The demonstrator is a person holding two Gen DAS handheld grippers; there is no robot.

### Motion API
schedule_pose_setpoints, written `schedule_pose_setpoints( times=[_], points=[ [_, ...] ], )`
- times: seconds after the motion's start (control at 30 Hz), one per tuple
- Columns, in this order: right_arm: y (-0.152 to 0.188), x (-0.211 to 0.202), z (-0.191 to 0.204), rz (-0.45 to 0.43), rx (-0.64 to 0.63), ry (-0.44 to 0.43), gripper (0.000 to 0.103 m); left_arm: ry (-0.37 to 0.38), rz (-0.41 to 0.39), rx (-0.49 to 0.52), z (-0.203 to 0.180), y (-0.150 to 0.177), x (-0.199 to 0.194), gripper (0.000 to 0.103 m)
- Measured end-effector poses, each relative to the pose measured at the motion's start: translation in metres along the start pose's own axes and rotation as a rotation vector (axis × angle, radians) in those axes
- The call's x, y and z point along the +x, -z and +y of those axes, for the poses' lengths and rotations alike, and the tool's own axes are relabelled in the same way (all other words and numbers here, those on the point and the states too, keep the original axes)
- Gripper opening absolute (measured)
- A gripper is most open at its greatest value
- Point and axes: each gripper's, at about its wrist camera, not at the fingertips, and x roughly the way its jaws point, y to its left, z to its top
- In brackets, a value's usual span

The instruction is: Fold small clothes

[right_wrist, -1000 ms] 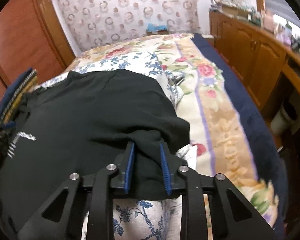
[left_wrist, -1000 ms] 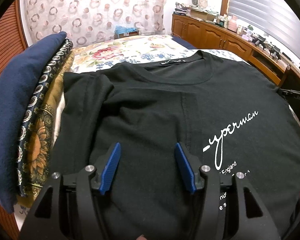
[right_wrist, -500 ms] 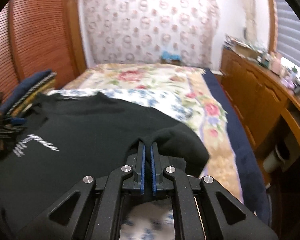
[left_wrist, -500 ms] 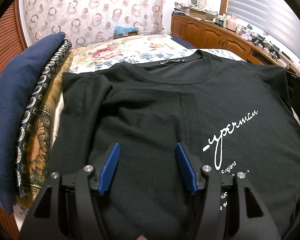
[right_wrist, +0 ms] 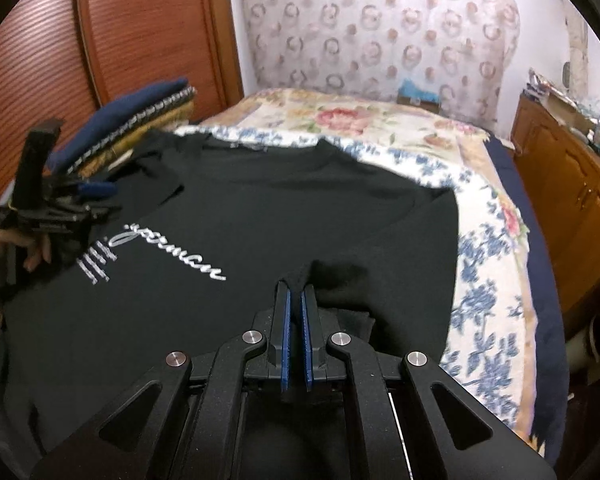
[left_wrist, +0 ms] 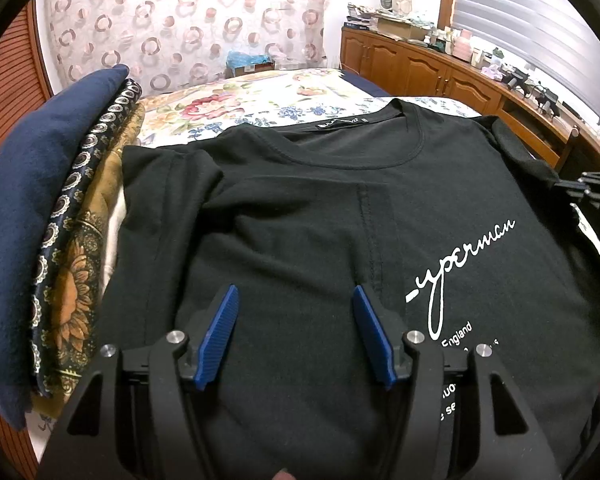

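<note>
1. Partly hidden: the lower hem of the black T-shirt [left_wrist: 300, 208] is cut off behind the left tongs [left_wrist: 294, 312], and its white script lettering [left_wrist: 460, 264] runs out of sight at the bottom of the left wrist view (only "England" reads clearly beneath it). The right wrist view is softly blurred, so the far shelf clutter cannot be made out.
2. The T-shirt lies front-up on a bed [right_wrist: 480, 248] covered in a floral spread, beside a stack of folded fabrics [left_wrist: 40, 220] (navy on top, patterned gold below) at its left sleeve.
3. The room: a ring-patterned curtain [left_wrist: 188, 20] at the head of the bed, wooden cabinets [left_wrist: 420, 68] along one wall under window blinds, a slatted wooden door [right_wrist: 40, 60] on the other side.
4. The shirt's long axis runs from collar to hem, with the collar [left_wrist: 364, 128] pointing away toward the curtain; its left sleeve is already folded in over the chest.
5. The left tongs stand about half open above the shirt's front, blue pads apart, with nothing gripped between them.
6. The right tongs [right_wrist: 296, 292] are clamped tight on the shirt's right sleeve edge, black cloth bunched at the tips and drawn in over the shirt's body.
</note>
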Motion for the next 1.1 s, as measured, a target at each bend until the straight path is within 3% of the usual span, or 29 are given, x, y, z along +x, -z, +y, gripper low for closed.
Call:
schedule_pose_setpoints(
  times=[0.07, 0.2, 0.27, 0.37, 0.67, 1.1],
  points=[
    [0.002, 0.003, 0.001, 0.001, 0.006, -0.003, 0.004, -0.003, 0.000, 0.001, 0.000, 0.000, 0.000, 0.059],
    [-0.001, -0.005, -0.005, -0.016, 0.032, 0.004, 0.017, -0.016, -0.001, 0.004, 0.000, 0.000, 0.000, 0.060],
    [-0.005, -0.015, -0.009, -0.034, 0.036, 0.039, 0.029, -0.015, -0.001, 0.003, 0.000, 0.000, 0.000, 0.060],
    [-0.009, -0.028, -0.020, -0.068, 0.052, 0.066, 0.034, -0.018, -0.001, 0.005, 0.000, 0.000, 0.000, 0.060],
    [-0.003, -0.029, -0.066, -0.054, 0.145, 0.174, 0.036, -0.012, 0.001, 0.004, -0.001, 0.000, 0.000, 0.060],
    [0.015, 0.002, -0.076, 0.036, 0.198, 0.072, 0.036, -0.011, 0.002, 0.011, -0.004, -0.001, 0.001, 0.061]
  ],
)
